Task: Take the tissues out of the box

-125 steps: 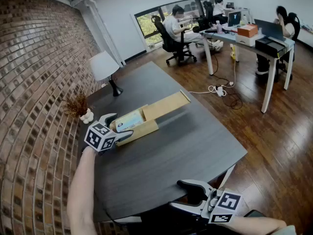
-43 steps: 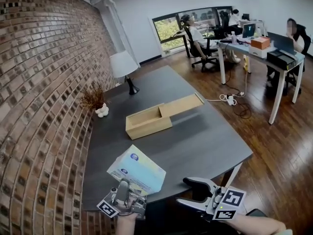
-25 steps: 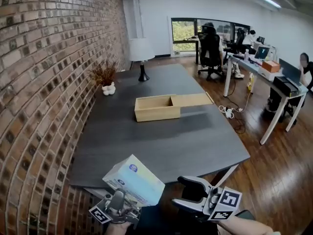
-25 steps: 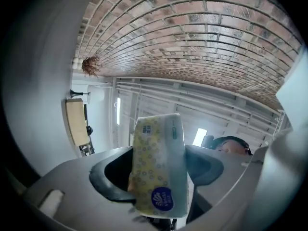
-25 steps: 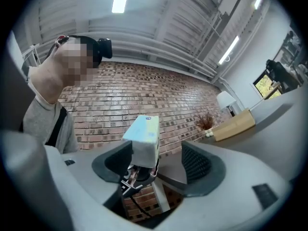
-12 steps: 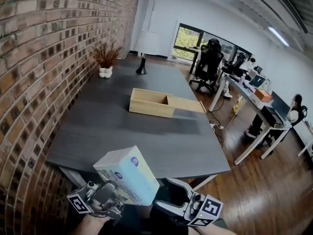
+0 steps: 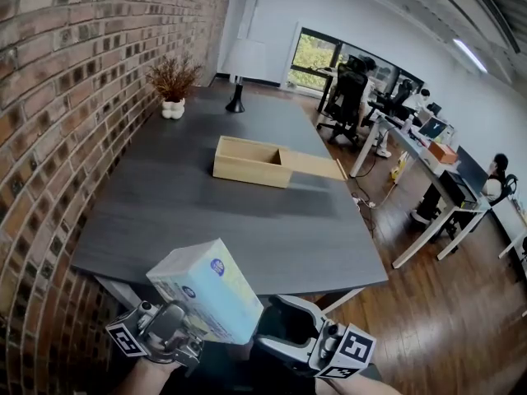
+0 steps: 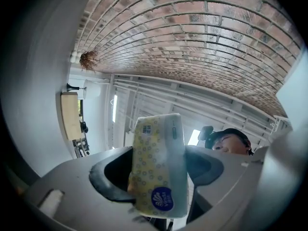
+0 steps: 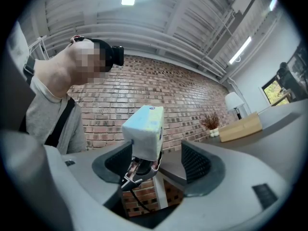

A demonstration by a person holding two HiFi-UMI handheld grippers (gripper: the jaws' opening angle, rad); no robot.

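Tissues [image 7: 207,290]: clamped by one end in your left gripper [image 7: 185,329], beyond the table [image 7: 206,220] edge; the pack may slip and drop. Right gripper [image 7: 284,323]: jaws apart, empty. Box [image 7: 247,161]: open.

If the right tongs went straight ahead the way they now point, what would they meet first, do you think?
Most likely the tissue pack clamped in the left tongs. It sits centred ahead of the right tongs, whose jaws stand open and empty. How near it is I cannot judge.
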